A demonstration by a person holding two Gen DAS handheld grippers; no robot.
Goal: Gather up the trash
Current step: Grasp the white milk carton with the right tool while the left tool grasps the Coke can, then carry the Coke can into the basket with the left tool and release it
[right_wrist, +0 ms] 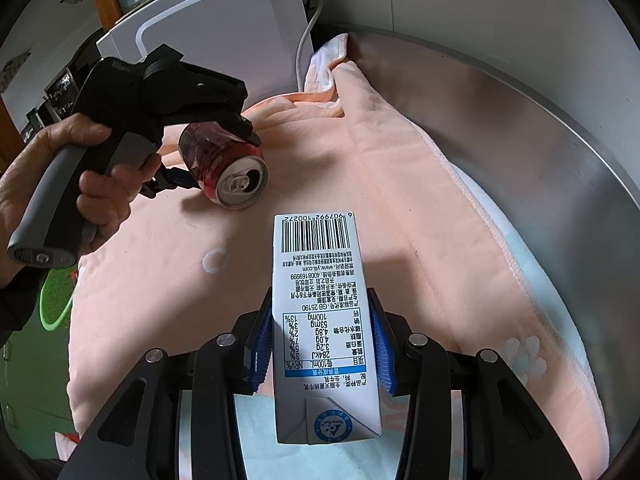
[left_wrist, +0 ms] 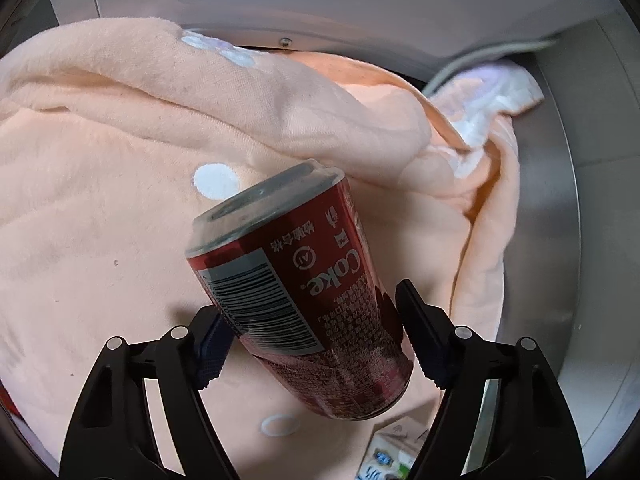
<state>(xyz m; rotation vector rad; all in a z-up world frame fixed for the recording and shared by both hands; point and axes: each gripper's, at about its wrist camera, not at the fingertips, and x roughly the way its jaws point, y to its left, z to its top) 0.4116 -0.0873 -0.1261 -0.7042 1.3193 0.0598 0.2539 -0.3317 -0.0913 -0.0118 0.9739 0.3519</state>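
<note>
Here the left tongs point(left_wrist: 312, 344) grip a red cola can point(left_wrist: 304, 292) by its sides – the can is tilted, held just above a peach blanket point(left_wrist: 100, 200). The right tongs point(right_wrist: 322, 344) are narrow, clamped on a white milk carton point(right_wrist: 320, 320) over the same blanket, near a steel rim point(right_wrist: 540, 160).

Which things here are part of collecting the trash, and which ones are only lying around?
Part of the job:
- red cola can, between the left tongs
- white milk carton, clamped in the right tongs

Only lying around:
- peach blanket
- white appliance
- white cable
</note>
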